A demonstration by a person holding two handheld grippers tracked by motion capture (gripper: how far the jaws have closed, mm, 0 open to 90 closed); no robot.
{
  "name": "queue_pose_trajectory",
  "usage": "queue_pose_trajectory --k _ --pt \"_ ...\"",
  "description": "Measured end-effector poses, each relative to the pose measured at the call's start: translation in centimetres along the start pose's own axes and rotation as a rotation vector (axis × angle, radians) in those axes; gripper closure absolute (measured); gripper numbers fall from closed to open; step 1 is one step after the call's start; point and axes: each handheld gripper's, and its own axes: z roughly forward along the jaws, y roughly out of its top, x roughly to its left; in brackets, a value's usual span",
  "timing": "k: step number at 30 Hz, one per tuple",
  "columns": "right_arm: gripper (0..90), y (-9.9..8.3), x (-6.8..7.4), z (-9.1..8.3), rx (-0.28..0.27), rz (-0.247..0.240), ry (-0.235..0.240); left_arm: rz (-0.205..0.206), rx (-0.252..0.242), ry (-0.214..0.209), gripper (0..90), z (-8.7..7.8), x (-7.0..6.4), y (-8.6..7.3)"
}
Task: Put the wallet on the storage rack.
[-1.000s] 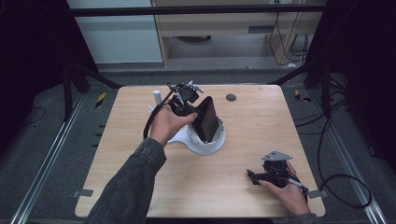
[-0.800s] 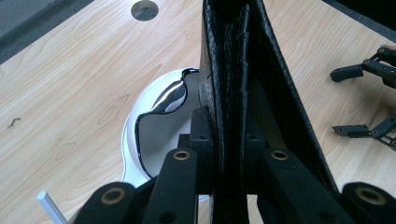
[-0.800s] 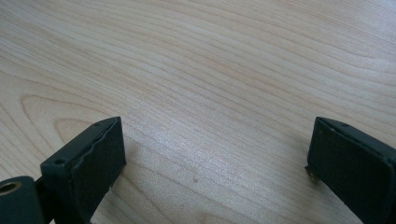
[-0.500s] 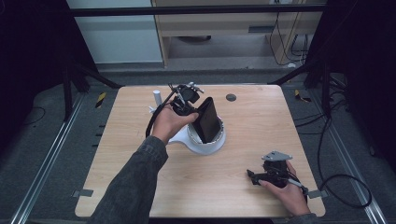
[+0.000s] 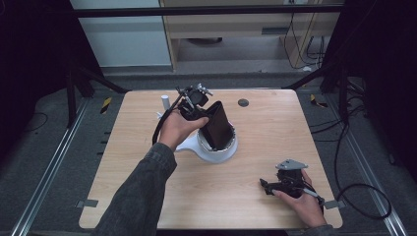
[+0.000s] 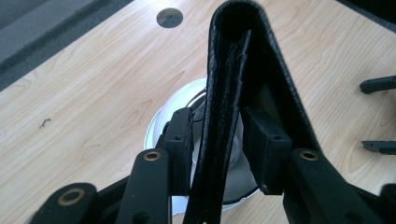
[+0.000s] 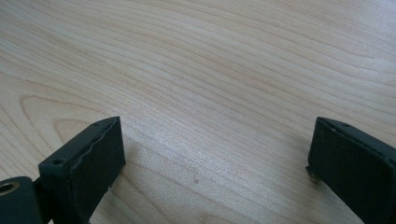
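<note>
Left tongs [image 6: 219, 140]: clamped on black wallet [image 6: 243, 70], held upright over white bowl [image 5: 216, 152].
Right tongs [image 7: 215, 154]: jaws wide apart, low over bare worktop [image 5: 275, 128] near its front right corner, well apart from the bowl; white cylinder [image 5: 166, 102] stands behind the left hand [image 5: 178, 129].

Dim workroom around a pale wooden table [image 5: 147, 196]

Dark grey floor [image 5: 44, 142], metal rails [image 5: 39, 189] either side, a wooden cabinet [image 5: 231, 29] behind, cables [image 5: 359, 196] trailing right, black frame posts [image 5: 74, 83].
</note>
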Motion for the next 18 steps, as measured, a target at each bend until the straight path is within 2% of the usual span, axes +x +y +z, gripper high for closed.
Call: queue_pose_trajectory --k 5,8,12,18 --pt "3.9 0.0 0.0 0.0 0.000 0.001 0.000 0.005 -0.029 0.044 68.0 -1.0 0.1 -0.2" --pt "3.9 0.0 0.0 0.0 -0.003 -0.001 0.000 -0.011 -0.047 0.066 72.7 -1.4 0.3 -0.3" --pt "3.9 -0.1 0.0 0.0 -0.003 0.002 -0.001 -0.011 -0.045 0.060 76.3 -1.6 0.5 -0.3" --pt "3.9 -0.1 0.0 0.0 -0.003 0.002 -0.001 -0.011 -0.063 0.069 74.2 -1.8 0.5 -0.2"
